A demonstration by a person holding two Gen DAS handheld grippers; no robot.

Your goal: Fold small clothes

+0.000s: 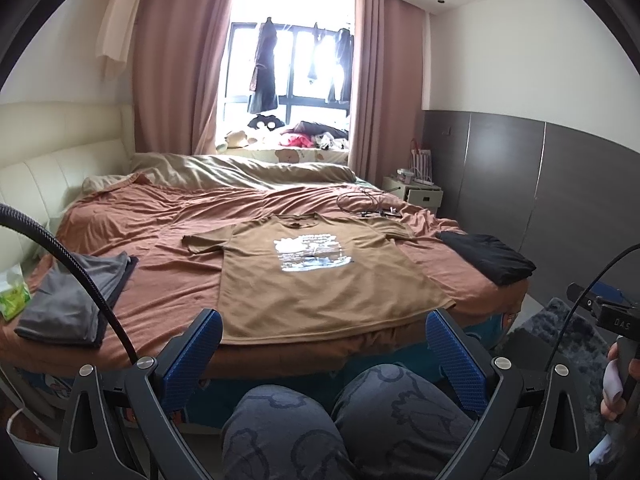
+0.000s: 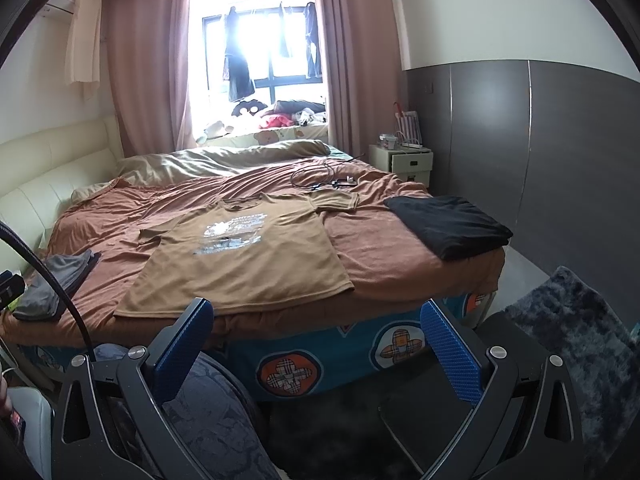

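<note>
A brown T-shirt with a pale print lies spread flat, front up, on the rust-coloured bed sheet, its hem at the bed's near edge. In the right wrist view the same T-shirt lies left of centre. My left gripper is open, held back from the hem above the person's knees, nothing between its blue pads. My right gripper is open too, short of the bed's near edge and empty. Part of the right gripper and a hand show at the left wrist view's right edge.
Folded grey clothes sit on the bed's left side and a folded black garment on the right corner. Cables and small devices lie beyond the shirt. A bedside cabinet, grey wall panels and a dark rug flank the right.
</note>
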